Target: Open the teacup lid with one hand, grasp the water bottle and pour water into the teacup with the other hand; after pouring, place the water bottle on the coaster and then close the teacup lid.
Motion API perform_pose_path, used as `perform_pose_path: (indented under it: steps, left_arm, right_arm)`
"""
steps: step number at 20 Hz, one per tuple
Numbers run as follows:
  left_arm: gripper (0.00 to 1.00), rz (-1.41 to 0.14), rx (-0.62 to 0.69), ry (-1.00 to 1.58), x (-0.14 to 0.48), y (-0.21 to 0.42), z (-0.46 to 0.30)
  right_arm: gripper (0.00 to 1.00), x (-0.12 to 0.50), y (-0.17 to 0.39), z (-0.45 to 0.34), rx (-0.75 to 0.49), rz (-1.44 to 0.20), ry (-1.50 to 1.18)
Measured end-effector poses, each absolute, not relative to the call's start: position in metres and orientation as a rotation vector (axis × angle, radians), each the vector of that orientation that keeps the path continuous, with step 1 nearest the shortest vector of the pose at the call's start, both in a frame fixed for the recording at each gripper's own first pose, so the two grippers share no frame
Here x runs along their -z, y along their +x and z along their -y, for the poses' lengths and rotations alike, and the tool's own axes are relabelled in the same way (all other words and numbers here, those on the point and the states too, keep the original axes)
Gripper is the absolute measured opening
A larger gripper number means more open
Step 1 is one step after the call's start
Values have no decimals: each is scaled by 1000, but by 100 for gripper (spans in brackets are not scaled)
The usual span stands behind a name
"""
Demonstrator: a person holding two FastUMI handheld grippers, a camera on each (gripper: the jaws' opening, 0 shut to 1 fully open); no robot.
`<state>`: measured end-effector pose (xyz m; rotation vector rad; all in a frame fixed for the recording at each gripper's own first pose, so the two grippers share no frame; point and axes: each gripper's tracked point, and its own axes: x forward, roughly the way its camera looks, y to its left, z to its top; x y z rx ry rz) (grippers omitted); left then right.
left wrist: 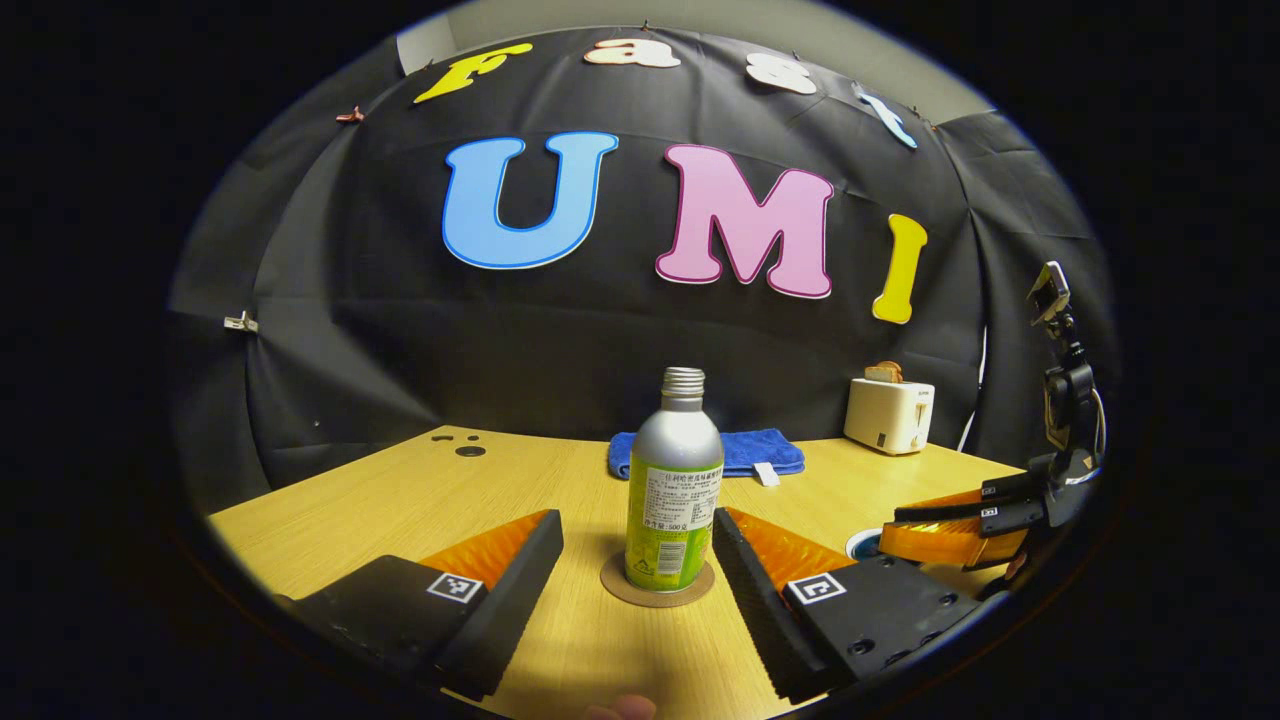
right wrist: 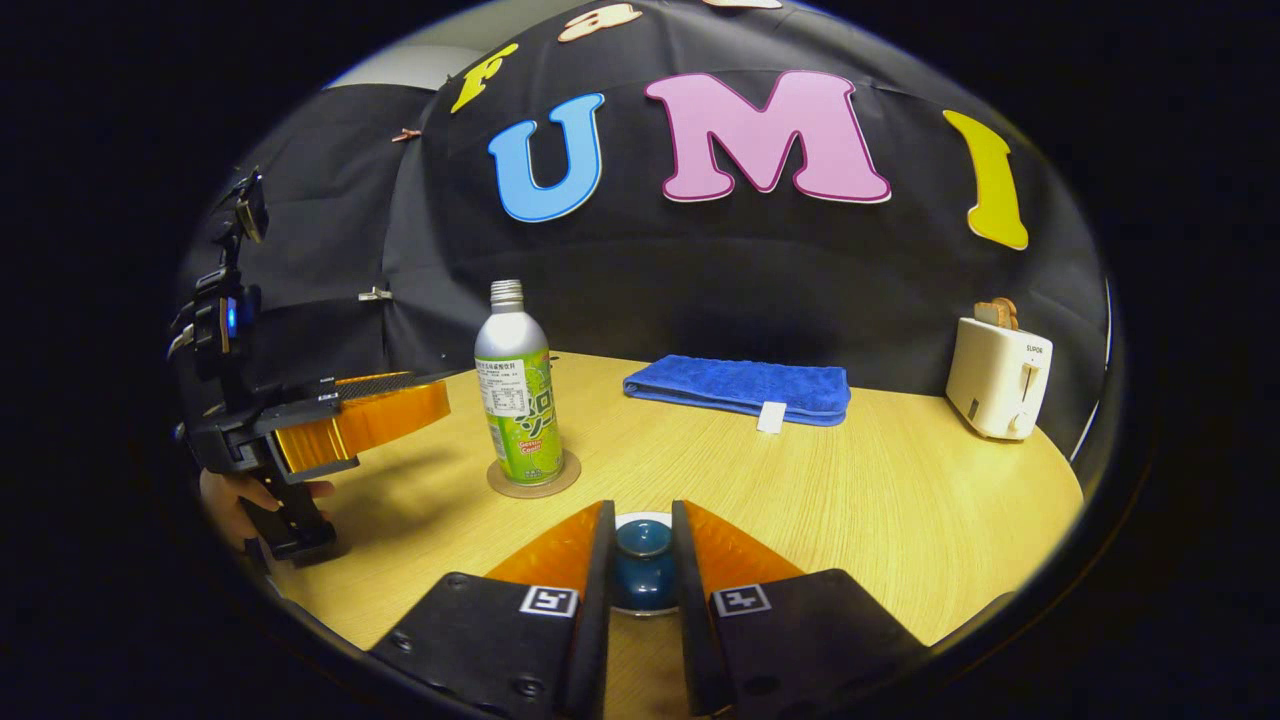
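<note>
A silver water bottle [left wrist: 675, 480] with a green label and no cap stands on a round brown coaster [left wrist: 657, 588]. My left gripper [left wrist: 636, 520] is open, its fingertips on either side of the bottle's lower half, with a gap on the left. In the right gripper view the bottle [right wrist: 515, 390] and coaster [right wrist: 533, 478] sit at the left. There my right gripper [right wrist: 643, 512] is shut on the blue teacup lid [right wrist: 643, 565], with the cup's white rim [right wrist: 643, 521] just beyond. Whether the lid rests on the cup is unclear. The right gripper [left wrist: 888, 530] hovers over the teacup [left wrist: 860, 545].
A folded blue towel [right wrist: 740, 388] lies at the back of the wooden table [right wrist: 900, 500]. A white toaster [right wrist: 997, 378] with toast stands at the back right. A hand [right wrist: 235, 500] holds the left gripper [right wrist: 445, 392] at the left.
</note>
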<state>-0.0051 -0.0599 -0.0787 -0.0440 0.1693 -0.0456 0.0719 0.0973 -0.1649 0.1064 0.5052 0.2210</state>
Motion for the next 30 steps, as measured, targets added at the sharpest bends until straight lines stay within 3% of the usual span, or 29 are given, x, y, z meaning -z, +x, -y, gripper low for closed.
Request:
perform_pose_path:
  steps: [3, 9, 15, 30]
  left_arm:
    - [95, -173, 52, -43, 80, -5, 63]
    - [95, -167, 59, -39, 76, -6, 67]
    - [95, -166, 71, -35, 73, -9, 75]
    - [95, -174, 97, 9, 76, -10, 94]
  right_arm:
    - [78, 148, 74, -93, -212, -451, 94]
    - [98, 75, 72, -57, -112, -233, 83]
    - [98, 39, 45, -13, -43, -145, 75]
    - [98, 54, 22, 32, 7, -162, 57]
